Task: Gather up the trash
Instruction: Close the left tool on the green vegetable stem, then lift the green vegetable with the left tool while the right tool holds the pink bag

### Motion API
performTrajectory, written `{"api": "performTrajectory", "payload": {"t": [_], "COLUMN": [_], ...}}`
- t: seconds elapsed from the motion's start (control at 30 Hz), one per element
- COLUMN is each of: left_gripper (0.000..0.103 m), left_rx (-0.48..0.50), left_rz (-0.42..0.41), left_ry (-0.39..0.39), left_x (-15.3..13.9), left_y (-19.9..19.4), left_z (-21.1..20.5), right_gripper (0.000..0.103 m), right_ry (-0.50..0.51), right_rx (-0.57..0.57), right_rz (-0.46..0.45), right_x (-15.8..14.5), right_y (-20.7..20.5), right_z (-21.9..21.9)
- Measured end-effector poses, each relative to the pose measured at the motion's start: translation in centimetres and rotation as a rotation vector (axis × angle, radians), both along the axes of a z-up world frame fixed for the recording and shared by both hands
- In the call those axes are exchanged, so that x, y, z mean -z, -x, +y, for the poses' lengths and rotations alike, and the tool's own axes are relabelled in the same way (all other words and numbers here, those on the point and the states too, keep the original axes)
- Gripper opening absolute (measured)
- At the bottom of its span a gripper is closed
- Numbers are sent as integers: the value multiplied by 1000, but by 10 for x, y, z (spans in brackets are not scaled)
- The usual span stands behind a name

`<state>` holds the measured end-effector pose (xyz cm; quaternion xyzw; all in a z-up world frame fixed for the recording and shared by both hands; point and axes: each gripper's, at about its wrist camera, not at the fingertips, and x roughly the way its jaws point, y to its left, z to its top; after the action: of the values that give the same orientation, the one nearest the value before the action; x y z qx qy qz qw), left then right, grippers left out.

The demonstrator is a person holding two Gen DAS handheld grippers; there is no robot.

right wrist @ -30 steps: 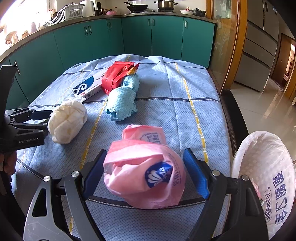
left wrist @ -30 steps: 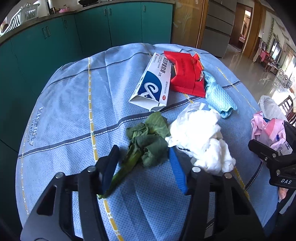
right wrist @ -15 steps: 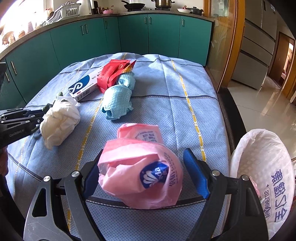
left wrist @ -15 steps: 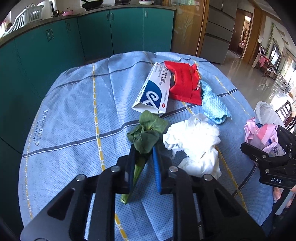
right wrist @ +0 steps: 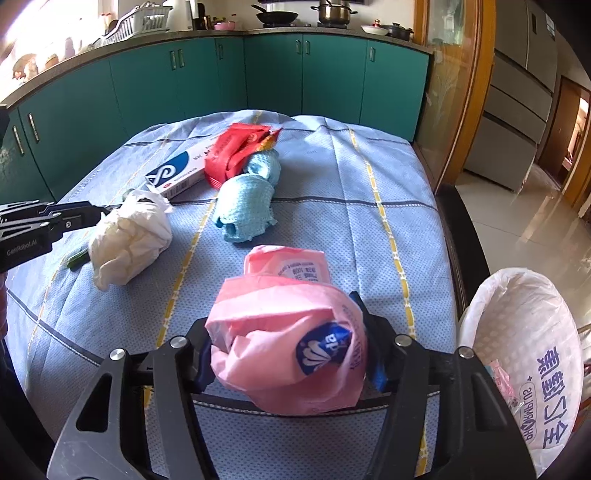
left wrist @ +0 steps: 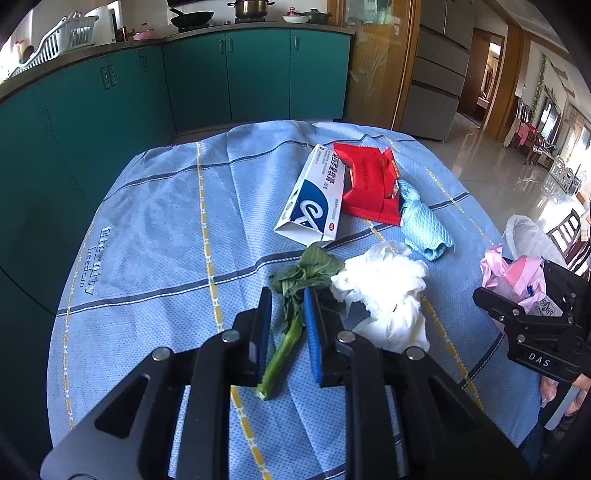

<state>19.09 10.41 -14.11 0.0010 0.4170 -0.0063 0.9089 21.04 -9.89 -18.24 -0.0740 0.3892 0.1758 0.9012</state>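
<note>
Lower centre of each wrist view, our left gripper [left wrist: 287,325] has clamped its jaws on the vegetable stalk [left wrist: 291,314], while our right gripper [right wrist: 288,354] has just been closing its jaws onto the pink bag [right wrist: 284,343], so both pieces seem ready for the white trash bag [right wrist: 524,362] at lower right.

Wilted green stalk [left wrist: 291,317] — crumpled pink bag [right wrist: 288,343]

A home kitchen: teal cabinets [right wrist: 273,74], pans on the stove [right wrist: 277,15], a fridge [left wrist: 439,66].

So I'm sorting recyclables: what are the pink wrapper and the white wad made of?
Pink wrapper: likely thin plastic film; slightly glossy, printed, softly creased. White wad: probably tissue paper; matte, fine crumples, though thin plastic can't be ruled out.
</note>
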Motion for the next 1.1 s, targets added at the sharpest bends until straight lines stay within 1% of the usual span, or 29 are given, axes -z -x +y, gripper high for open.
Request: {"api": "performTrajectory", "payload": {"t": [0.1,0.2,0.3,0.37,0.6,0.77,0.83,0.9,0.97,1.0,1.1], "left_gripper": [16,16,16,16,16,16,16,20,33,34,35], "left_rx": [-13,-21,-27,-28,-61,-63,-50,-10,4,6,37], "left_rz": [-53,-132,-184,-202,-224,-233,-217,-155,-50,-5,64], "left_ry": [8,21,44,53,87,102,98,85,34,14,2], "left_x": [-9,-24,-34,-38,-45,-47,-45,-35,-14,-3,15], "left_y": [6,14,21,23,26,28,26,20,8,1,-11], "left_z": [3,5,9,11,25,28,25,18,9,5,-5], "right_gripper": [61,61,61,61,61,61,61,61,61,61,61], "right_ry": [-15,-25,-22,-21,-23,-31,-32,-31,-30,-30,-33], "right_rx": [-1,5,10,9,11,14,13,13,12,12,12], "right_rz": [-14,-16,-6,-5,-7,-10,-9,-9,-6,-4,2], "right_x": [-4,-6,-4,-3,-4,-6,-6,-5,-5,-5,-4], "right_y": [2,2,1,1,2,2,2,2,2,2,1], "right_z": [-2,-5,-6,-6,-6,-9,-9,-9,-9,-9,-9]}}
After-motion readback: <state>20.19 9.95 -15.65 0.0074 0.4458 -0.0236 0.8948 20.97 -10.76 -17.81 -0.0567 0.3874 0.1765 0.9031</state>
